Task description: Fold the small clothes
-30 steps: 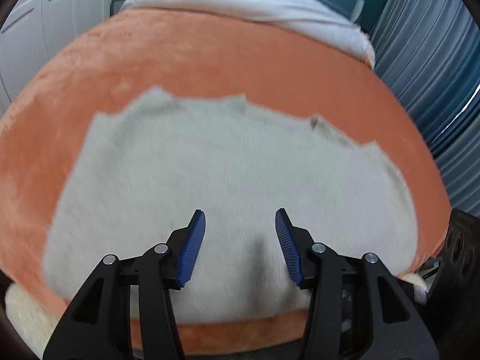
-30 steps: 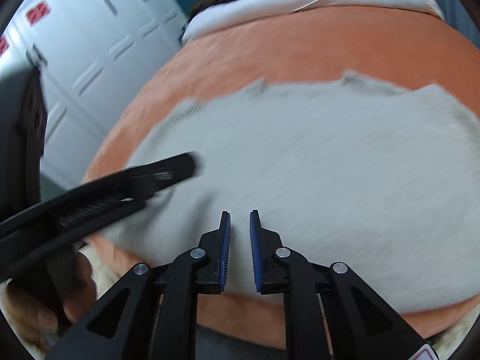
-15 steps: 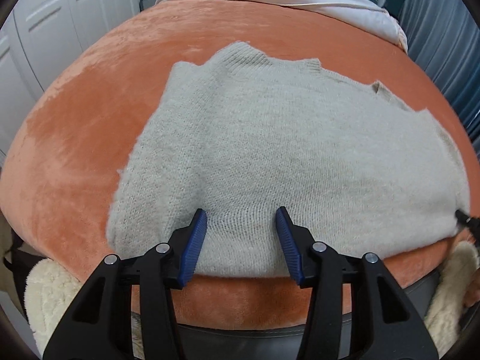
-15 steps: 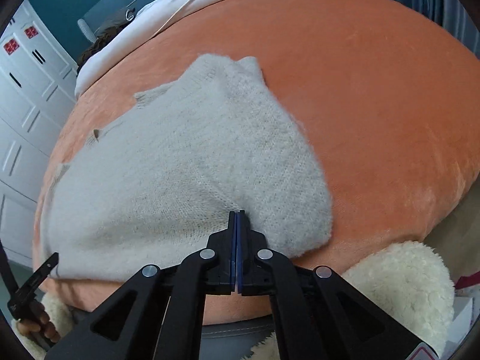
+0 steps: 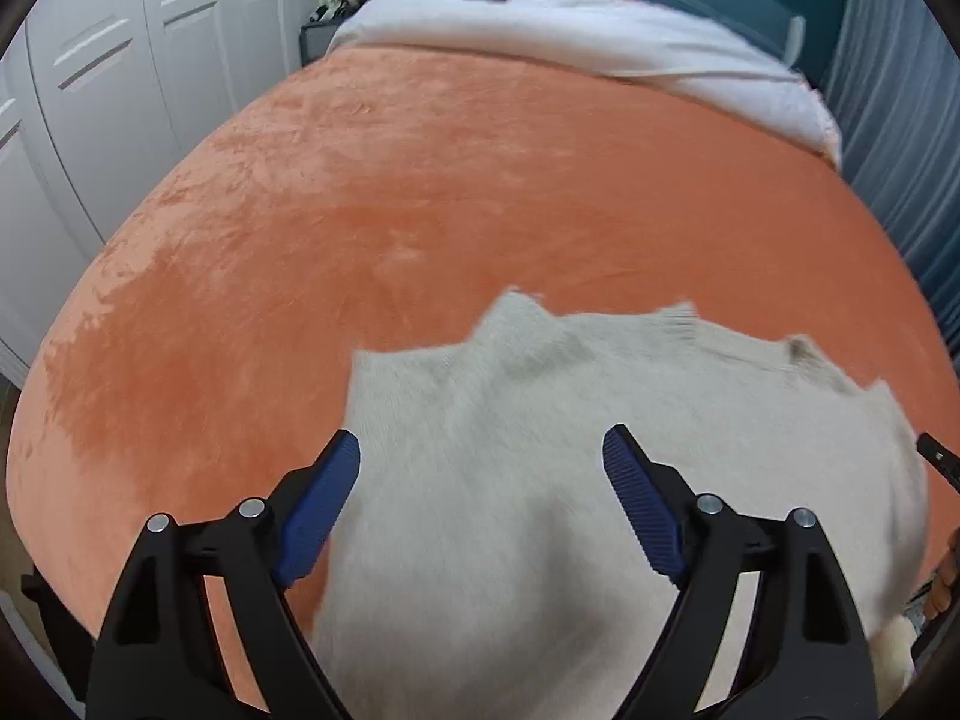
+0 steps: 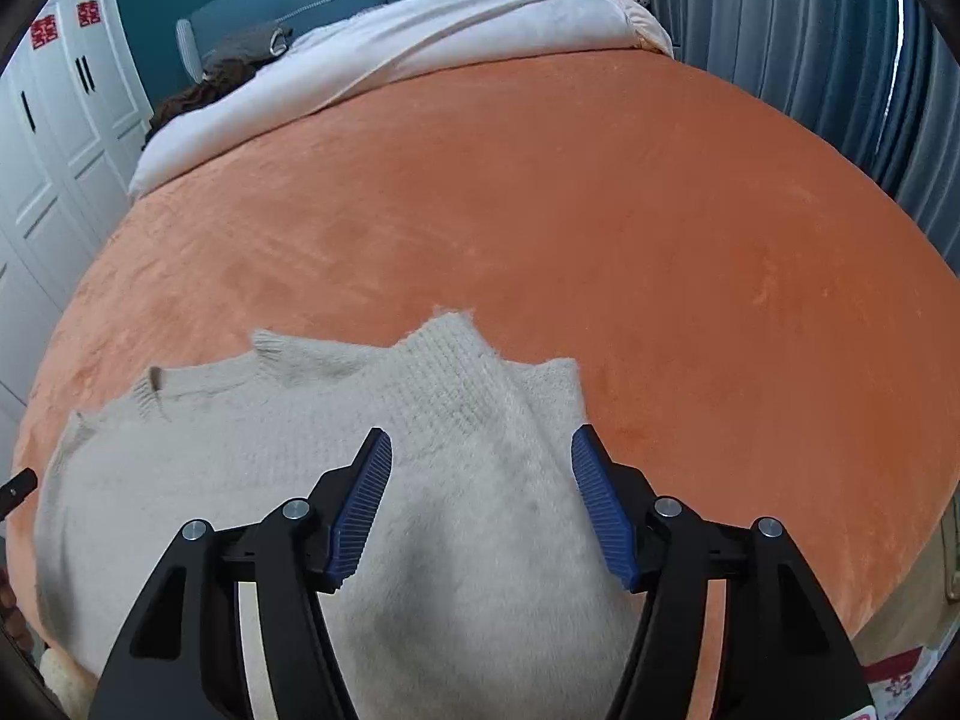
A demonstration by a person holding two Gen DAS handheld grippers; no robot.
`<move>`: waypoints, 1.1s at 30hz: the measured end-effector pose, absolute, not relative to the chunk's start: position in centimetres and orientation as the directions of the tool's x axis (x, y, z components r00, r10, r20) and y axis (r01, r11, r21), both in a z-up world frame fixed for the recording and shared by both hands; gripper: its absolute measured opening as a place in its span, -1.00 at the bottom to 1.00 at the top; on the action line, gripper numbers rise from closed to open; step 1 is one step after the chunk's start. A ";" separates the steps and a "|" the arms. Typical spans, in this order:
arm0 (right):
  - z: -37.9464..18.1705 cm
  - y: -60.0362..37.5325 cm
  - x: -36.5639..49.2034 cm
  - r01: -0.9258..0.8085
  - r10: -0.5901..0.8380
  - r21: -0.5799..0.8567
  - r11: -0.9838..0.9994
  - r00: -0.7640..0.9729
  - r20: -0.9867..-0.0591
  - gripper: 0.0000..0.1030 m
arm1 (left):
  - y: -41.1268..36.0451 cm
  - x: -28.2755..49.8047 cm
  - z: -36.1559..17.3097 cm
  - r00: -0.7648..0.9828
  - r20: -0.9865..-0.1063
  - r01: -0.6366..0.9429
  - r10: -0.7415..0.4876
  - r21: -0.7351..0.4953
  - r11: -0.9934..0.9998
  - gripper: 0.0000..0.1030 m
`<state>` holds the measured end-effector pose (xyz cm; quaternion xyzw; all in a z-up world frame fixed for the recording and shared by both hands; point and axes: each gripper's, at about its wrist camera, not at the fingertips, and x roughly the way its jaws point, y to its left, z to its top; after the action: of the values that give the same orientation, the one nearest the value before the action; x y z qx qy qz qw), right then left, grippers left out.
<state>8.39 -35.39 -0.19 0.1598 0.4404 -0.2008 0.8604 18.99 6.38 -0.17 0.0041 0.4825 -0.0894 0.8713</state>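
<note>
- Cream knit sweater (image 6: 300,468) lies flat on the bed's orange blanket (image 6: 600,210), near its front edge.
- Left gripper (image 5: 480,504) and right gripper (image 6: 480,498): fingers spread, holding nothing.
- Judged soft, light, limp; best pinched at hem corners.

Left gripper (image 5: 481,483) and right gripper (image 6: 481,480) both seemingly spread wide.

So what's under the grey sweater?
The grey sweater lies on the orange blanket, which shows around its far and side edges. Anything beneath the knit itself is hidden.
</note>
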 end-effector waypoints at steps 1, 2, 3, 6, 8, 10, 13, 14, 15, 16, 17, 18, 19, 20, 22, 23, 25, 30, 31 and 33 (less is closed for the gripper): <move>-1.2 -35.9 9.5 0.487 -0.192 0.096 0.868 0.509 -0.839 0.18 | 6.2 20.1 -1.2 0.492 -0.858 0.165 -0.147 -0.074 0.983 0.56; -1.9 -36.1 10.2 0.489 -0.181 0.101 0.866 0.496 -0.849 0.18 | 6.1 21.0 -2.1 0.471 -0.871 0.159 -0.140 -0.072 0.985 0.41; -2.7 -36.2 10.7 0.490 -0.173 0.100 0.866 0.482 -0.859 0.12 | 6.1 21.9 -3.2 0.443 -0.883 0.161 -0.158 -0.095 0.982 0.22; -3.2 -35.8 11.5 0.467 -0.154 0.104 0.878 0.482 -0.862 -0.82 | 7.1 23.1 -3.2 0.411 -0.867 0.135 -0.280 -0.246 0.960 -0.85; -0.2 -35.9 10.7 0.453 -0.133 0.191 0.871 0.591 -0.795 -0.84 | 7.8 23.2 -0.9 0.470 -0.824 0.132 -0.318 -0.290 0.948 -0.86; 2.4 -36.4 9.6 0.447 -0.144 0.239 0.862 0.668 -0.730 -0.84 | 8.1 23.4 0.8 0.504 -0.800 0.141 -0.324 -0.294 0.945 -0.86; -0.4 -38.5 10.4 0.507 -0.183 0.196 0.839 0.602 -0.777 -0.84 | 6.9 24.8 -1.1 0.481 -0.843 0.151 -0.239 -0.189 0.970 -0.85; -2.7 -39.2 11.1 0.528 -0.160 0.192 0.827 0.549 -0.820 -0.84 | 6.5 25.4 -2.9 0.447 -0.869 0.154 -0.211 -0.157 0.976 -0.85; -5.1 -39.8 11.7 0.543 -0.116 0.197 0.816 0.487 -0.866 -0.85 | 6.1 25.8 -4.9 0.401 -0.896 0.147 -0.188 -0.140 0.979 -0.84; -5.8 -39.7 11.6 0.540 -0.121 0.195 0.819 0.494 -0.861 -0.85 | 6.2 25.8 -5.6 0.410 -0.894 0.138 -0.180 -0.134 0.981 -0.82; -5.1 -39.3 11.6 0.535 -0.141 0.178 0.826 0.501 -0.854 -0.81 | 6.1 25.5 -5.3 0.435 -0.884 0.140 -0.172 -0.122 0.983 -0.79; -3.9 -38.8 11.4 0.535 -0.155 0.168 0.828 0.506 -0.849 -0.75 | 5.8 25.2 -4.6 0.447 -0.880 0.145 -0.163 -0.109 0.983 -0.77; -2.8 -38.4 11.1 0.538 -0.167 0.166 0.826 0.516 -0.840 -0.71 | 5.7 24.8 -3.9 0.454 -0.877 0.146 -0.158 -0.101 0.984 -0.71; -1.5 -37.7 10.5 0.541 -0.196 0.153 0.827 0.532 -0.824 -0.71 | 5.6 24.1 -2.9 0.472 -0.869 0.151 -0.150 -0.088 0.985 -0.61; 1.5 -35.3 9.1 0.530 -0.264 0.113 0.840 0.583 -0.768 -0.63 | 5.3 22.1 -0.6 0.525 -0.844 0.154 -0.110 -0.032 0.987 -0.46; 2.5 -33.9 8.2 0.505 -0.252 0.127 0.854 0.614 -0.748 -0.59 | 4.9 20.9 0.5 0.546 -0.831 0.155 -0.109 -0.028 0.988 -0.36; 3.6 -30.4 7.4 0.422 -0.157 0.198 0.885 0.671 -0.725 -0.59 | 3.5 18.0 2.4 0.557 -0.813 0.188 -0.170 -0.076 0.979 -0.29; 0.3 -17.8 7.3 0.142 0.184 0.346 0.927 0.633 -0.752 -0.65 | -1.6 12.6 0.7 0.464 -0.844 0.276 -0.269 -0.151 0.949 -0.24; -0.5 -16.0 7.1 0.109 0.205 0.339 0.934 0.613 -0.763 -0.70 | -2.3 11.8 -0.5 0.433 -0.866 0.275 -0.252 -0.139 0.951 -0.25; -1.6 -14.8 6.4 0.095 0.208 0.322 0.942 0.587 -0.782 -0.77 | -2.3 10.9 -2.2 0.406 -0.883 0.263 -0.235 -0.133 0.956 -0.21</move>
<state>6.38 -14.77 -1.56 0.1671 0.4533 0.0325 0.8750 10.93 -2.33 -2.17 0.0133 0.5241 -0.1486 0.8385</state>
